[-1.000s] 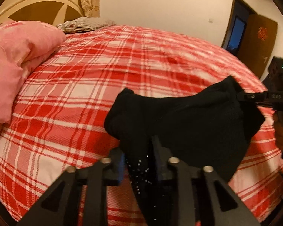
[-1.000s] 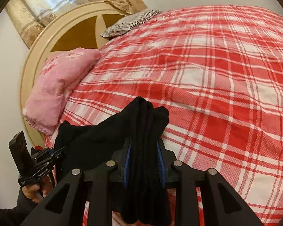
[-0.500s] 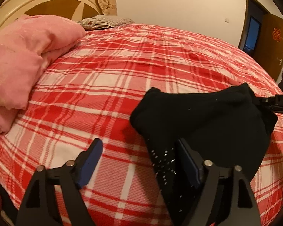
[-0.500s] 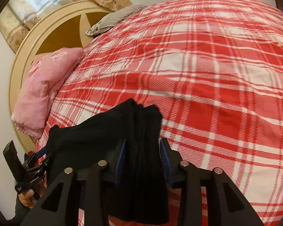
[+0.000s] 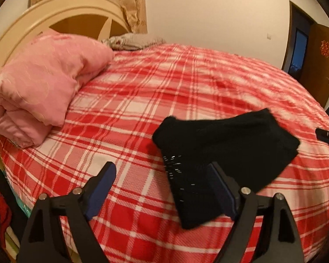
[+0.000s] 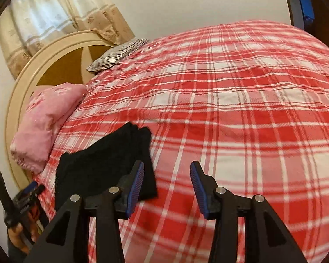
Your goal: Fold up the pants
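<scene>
Risk assessment, left wrist view: the left gripper (image 5: 162, 188) stands wide open and holds nothing, while the folded black pants (image 5: 226, 146) lie on the red plaid bedspread (image 5: 142, 100) at lower centre-right, one narrow end reaching down beside the right-hand blue pad. That pad sits against or just over the cloth, so any sideways or upward motion could snag the fabric and drag the fold open. No legible writing appears here; a red ornament on the door (image 5: 324, 43) at upper right is too small to read. Right wrist view: the right gripper (image 6: 166, 186) is likewise spread wide with nothing between its pads, and the pants (image 6: 103, 166) rest at lower left, their near edge touching or passing behind the left-hand pad. Withdrawal along that edge could lift the top layers. The bundle also lies near the bed edge and may slide off if nudged. Lettering on the other handheld unit at far lower left is blurred, unreadable.
</scene>
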